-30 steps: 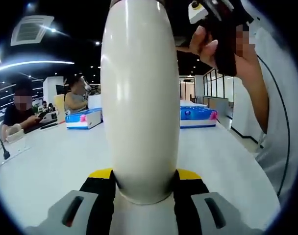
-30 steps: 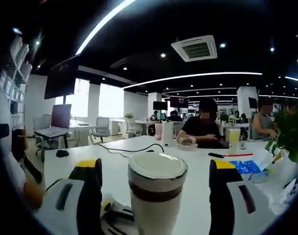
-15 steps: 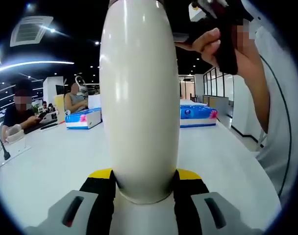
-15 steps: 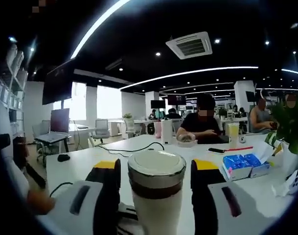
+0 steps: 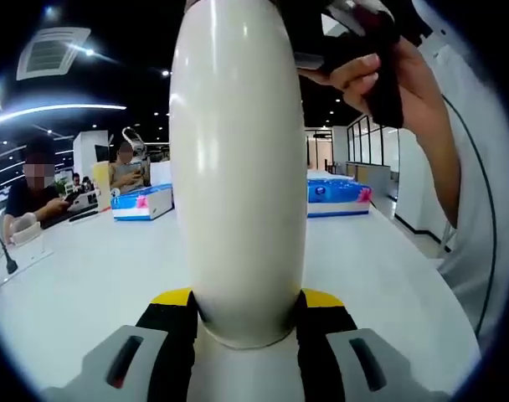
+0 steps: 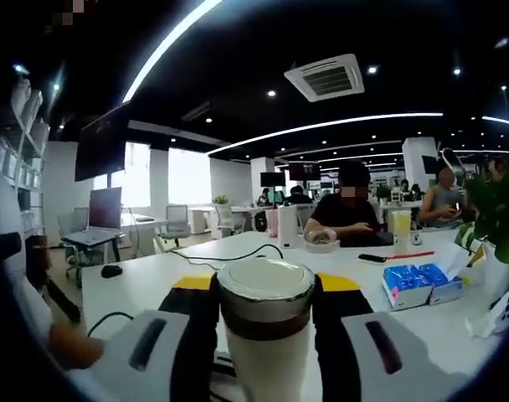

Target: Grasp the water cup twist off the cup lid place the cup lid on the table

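Observation:
The water cup (image 5: pixel 238 167) is a tall white bottle standing upright between my left gripper's (image 5: pixel 246 316) black, yellow-tipped jaws, which are shut on its lower body. Its top runs out of the left gripper view. In the right gripper view I see the cup's pale round lid (image 6: pixel 265 279) above a brown band (image 6: pixel 267 322). My right gripper (image 6: pixel 265 303) has both jaws pressed against the sides of the lid and band. A person's hand holds that right gripper (image 5: pixel 367 50) beside the cup's top in the left gripper view.
A white table (image 5: pixel 95 276) stretches ahead with blue tissue boxes (image 5: pixel 143 203) (image 6: pixel 418 283) on it. A black cable (image 6: pixel 229 255) and a mouse (image 6: pixel 109 270) lie on the table. Seated people (image 6: pixel 347 219) work at the far side. A green plant (image 6: pixel 493 222) stands at the right.
My right gripper's jaws have drawn in from wide apart until they touch the lid on both sides. The left gripper and cup body have stayed put.

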Tool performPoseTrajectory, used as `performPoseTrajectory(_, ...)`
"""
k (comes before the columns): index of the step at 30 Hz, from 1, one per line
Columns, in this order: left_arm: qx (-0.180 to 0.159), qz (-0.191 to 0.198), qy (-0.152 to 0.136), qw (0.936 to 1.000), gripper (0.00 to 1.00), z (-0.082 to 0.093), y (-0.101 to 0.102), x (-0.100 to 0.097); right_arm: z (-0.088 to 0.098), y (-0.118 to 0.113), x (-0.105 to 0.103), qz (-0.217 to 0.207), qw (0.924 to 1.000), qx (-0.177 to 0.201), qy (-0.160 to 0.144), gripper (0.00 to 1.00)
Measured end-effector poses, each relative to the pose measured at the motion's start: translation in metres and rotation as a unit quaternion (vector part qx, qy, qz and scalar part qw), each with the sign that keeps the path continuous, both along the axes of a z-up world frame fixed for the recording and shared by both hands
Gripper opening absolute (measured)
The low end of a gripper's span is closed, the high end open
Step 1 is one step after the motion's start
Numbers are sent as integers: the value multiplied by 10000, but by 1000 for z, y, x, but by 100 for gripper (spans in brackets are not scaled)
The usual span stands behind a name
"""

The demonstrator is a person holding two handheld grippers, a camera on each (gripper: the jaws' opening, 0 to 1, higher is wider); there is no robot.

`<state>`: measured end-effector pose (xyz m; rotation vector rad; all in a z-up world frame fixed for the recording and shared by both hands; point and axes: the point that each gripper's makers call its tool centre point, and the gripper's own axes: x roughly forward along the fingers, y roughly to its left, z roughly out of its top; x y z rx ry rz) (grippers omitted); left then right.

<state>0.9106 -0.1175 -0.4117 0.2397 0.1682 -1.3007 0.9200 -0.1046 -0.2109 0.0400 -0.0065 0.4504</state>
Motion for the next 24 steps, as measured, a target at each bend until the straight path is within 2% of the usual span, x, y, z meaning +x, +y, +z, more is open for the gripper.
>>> performPoseTrajectory(17, -2, 2, 5, 10000, 48, 0, 0, 0, -1, 2, -2, 540, 9985, -91, 17, 46)
performPoseTrajectory(24, -4, 6, 10, 10000, 48, 1, 0, 0, -1, 3, 1, 949, 9954, -134, 75, 46)
